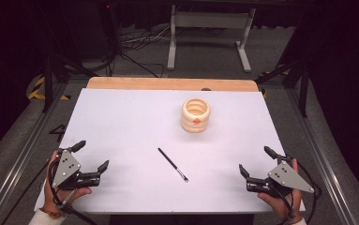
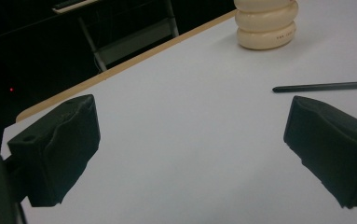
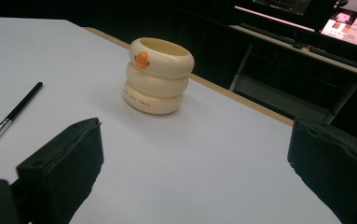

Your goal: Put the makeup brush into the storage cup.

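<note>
White table (image 1: 121, 122) (brush (image 1: 172, 164), cream holder (image 1: 196, 115))

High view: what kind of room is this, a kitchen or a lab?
Probably a lab or recording studio, not a kitchen. A white table stands alone among dark curtains, cables trail over the grey floor, and a lit monitor sits behind. On the table lie just a brush and a cream pot.

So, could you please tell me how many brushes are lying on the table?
1: a black-handled brush lies flat on the white table, in front of the cream holder.
</note>
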Motion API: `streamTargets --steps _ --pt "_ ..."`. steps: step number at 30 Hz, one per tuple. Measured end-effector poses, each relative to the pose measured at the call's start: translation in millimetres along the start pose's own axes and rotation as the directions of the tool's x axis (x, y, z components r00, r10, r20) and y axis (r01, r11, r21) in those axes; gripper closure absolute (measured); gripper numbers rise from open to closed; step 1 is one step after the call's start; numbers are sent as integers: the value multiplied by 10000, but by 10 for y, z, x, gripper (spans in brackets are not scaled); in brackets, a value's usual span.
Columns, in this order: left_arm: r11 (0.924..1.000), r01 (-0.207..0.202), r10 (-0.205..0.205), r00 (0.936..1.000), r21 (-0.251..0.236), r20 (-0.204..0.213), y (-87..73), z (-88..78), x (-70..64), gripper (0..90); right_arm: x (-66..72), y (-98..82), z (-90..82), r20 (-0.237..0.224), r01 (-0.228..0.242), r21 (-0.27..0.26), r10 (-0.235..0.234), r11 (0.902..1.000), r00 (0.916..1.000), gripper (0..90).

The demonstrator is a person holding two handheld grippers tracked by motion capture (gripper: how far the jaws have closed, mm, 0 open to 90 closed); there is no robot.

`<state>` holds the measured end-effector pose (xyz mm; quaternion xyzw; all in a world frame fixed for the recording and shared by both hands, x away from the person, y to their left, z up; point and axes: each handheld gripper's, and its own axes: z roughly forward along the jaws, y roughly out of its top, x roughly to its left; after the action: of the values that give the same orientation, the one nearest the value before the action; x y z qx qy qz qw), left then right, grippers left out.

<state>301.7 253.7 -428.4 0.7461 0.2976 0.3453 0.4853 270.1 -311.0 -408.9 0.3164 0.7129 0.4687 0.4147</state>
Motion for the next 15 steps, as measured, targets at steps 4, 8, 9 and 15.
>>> streamTargets --steps 4,8,9,15 --pt "10000 63 -64 9998 31 165 -11 -13 3 67 10 -2 6 -53 27 59 -26 10000 10000 41" --pt "9998 -90 85 9993 154 362 -9 -26 -2 71 38 -1 21 -112 113 125 -112 9999 9999 41" --pt "9999 -61 55 9991 148 410 -6 -24 -6 71 46 -2 24 -146 162 156 -159 9997 9998 41" --pt "9982 -435 402 9963 422 763 12 19 -27 77 48 -8 33 -219 148 234 -143 9996 9997 42"
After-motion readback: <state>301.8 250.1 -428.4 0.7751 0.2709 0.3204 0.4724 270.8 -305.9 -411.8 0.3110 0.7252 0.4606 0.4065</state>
